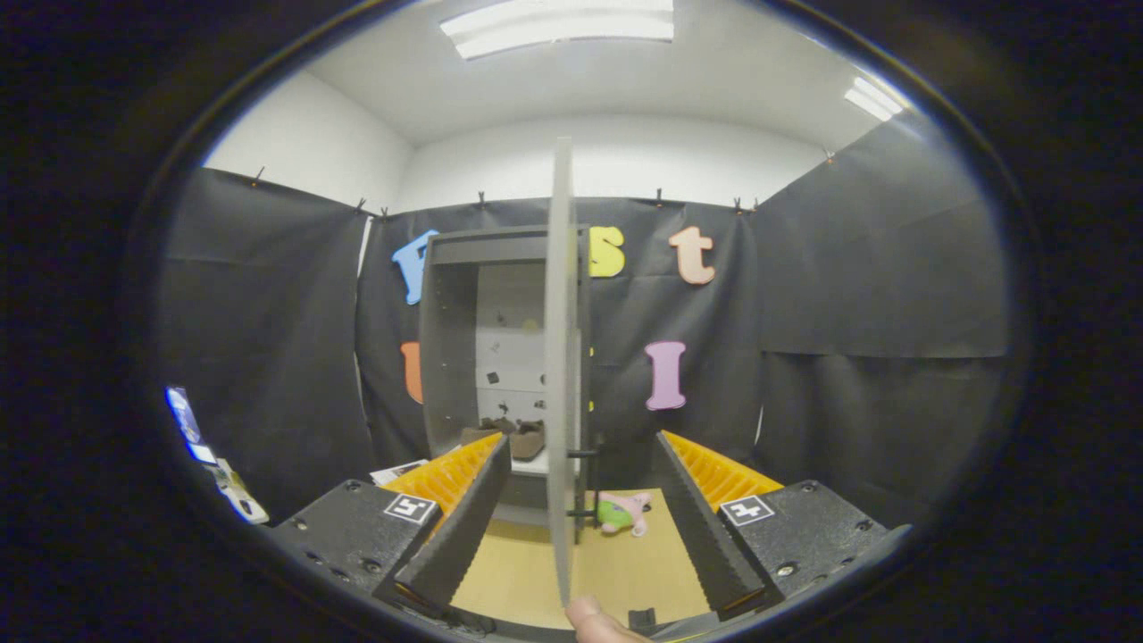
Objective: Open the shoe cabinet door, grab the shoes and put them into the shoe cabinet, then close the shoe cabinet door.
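The grey shoe cabinet (439, 339) stands against the back wall with its inside showing. A pair of brown shoes (515, 437) lies on its lower white shelf. The cabinet door (561, 357) is swung out and I see it edge-on as a thin grey panel, with a black handle (581, 482) on its right face. My gripper (580, 439) is open, its fingers spread wide. The door's edge stands between them without either finger touching it.
A small green and pink toy (622, 513) lies on the tan surface (643, 572) just right of the door. A person's fingertip (591, 618) shows below the door's bottom edge. Papers (397, 471) lie left of the cabinet.
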{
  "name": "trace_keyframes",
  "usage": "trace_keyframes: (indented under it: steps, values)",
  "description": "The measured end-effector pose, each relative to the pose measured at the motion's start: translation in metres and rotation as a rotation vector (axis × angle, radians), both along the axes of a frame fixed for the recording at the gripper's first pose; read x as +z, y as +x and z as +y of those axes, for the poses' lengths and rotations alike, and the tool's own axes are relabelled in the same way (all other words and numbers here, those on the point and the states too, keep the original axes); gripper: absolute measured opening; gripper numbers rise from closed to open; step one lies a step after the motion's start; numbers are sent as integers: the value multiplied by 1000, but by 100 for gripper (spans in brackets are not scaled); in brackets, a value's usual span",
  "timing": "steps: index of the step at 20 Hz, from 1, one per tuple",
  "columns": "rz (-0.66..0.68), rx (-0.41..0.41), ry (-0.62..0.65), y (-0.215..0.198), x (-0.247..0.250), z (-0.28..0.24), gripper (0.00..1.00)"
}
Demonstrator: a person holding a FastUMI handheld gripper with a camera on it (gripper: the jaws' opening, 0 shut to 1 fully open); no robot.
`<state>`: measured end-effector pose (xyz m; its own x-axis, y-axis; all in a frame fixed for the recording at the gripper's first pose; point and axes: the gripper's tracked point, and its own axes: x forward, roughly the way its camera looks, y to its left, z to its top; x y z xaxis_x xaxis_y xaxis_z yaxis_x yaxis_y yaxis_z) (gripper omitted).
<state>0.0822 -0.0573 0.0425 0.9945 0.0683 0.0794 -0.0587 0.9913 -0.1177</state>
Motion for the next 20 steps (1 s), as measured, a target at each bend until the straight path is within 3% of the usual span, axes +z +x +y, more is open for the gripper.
trace_keyframes:
  steps: [4,11,15,20]
  values:
    - [16,-64,7,31,-12,-64,100]
    - [42,-96,23,89,-28,-153,100]
    - [77,-81,9,109,-52,-155,100]
    - [127,-5,-22,138,-69,-143,100]
